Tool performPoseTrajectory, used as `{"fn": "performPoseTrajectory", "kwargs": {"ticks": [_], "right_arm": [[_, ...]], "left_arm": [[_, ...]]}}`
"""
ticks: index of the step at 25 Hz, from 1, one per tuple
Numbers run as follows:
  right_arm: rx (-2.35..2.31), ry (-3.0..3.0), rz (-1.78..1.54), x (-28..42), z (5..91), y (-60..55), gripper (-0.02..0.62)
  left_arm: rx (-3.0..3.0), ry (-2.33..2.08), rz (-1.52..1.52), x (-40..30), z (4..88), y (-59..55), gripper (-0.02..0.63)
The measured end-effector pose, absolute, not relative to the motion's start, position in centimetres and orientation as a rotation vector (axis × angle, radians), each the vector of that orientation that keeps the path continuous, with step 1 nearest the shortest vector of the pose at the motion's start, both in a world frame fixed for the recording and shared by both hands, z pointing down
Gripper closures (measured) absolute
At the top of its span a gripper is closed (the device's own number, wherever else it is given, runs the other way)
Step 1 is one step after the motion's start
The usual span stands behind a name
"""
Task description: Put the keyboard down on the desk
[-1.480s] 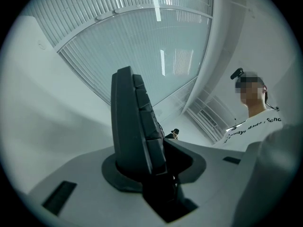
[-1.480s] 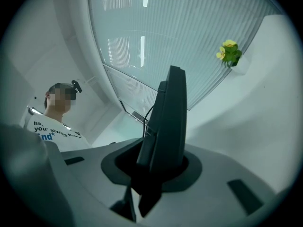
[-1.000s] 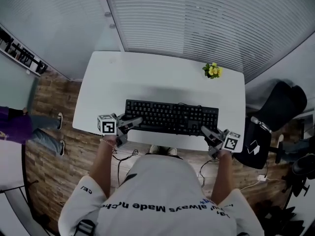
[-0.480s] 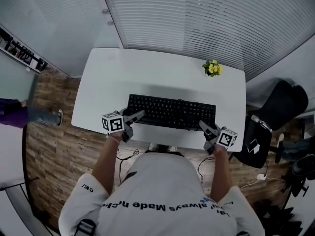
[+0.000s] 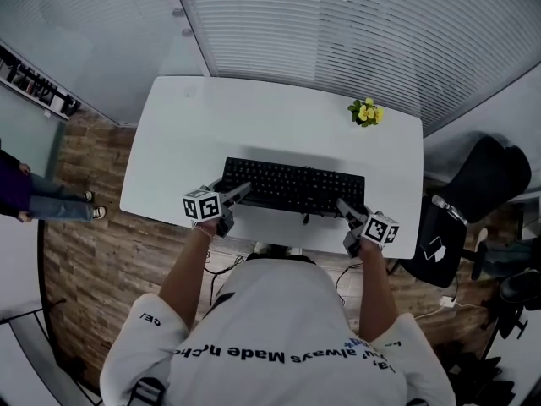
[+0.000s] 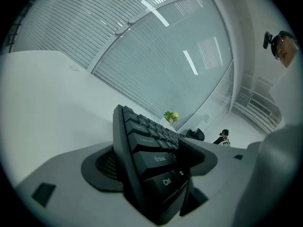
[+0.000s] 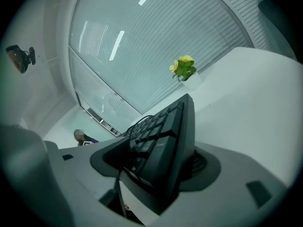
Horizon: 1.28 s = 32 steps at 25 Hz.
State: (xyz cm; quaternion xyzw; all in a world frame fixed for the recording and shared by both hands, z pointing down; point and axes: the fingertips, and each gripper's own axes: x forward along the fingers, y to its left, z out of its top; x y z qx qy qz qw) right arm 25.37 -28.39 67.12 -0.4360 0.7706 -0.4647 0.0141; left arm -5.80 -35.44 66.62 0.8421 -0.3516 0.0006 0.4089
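Keyboard point(image 5: 294, 186) flat on desk point(image 5: 194, 134), left gripper point(image 5: 237, 197) and right gripper point(image 5: 347, 216) jaws opening around its ends

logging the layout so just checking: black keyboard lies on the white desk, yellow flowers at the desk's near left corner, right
Not quite. The yellow flowers stand at the far right corner of the white desk, not the near left one; the head view shows this. The black keyboard does lie on the desk.
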Motion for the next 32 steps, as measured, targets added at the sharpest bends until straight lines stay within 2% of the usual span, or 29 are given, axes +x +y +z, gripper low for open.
{"fn": "performPoseTrajectory", "kwargs": {"ticks": [15, 32], "right_arm": [[-1.616, 2.301, -1.566, 26.8, 73.0, -29.1, 0.219], [-1.843, 2.280, -1.591, 26.7, 75.0, -29.3, 0.166]], "left_arm": [[2.063, -0.996, 0.184, -5.4, 72.0, -36.5, 0.216], [2.001, -1.067, 0.377, -5.9, 74.1, -36.7, 0.193]]}}
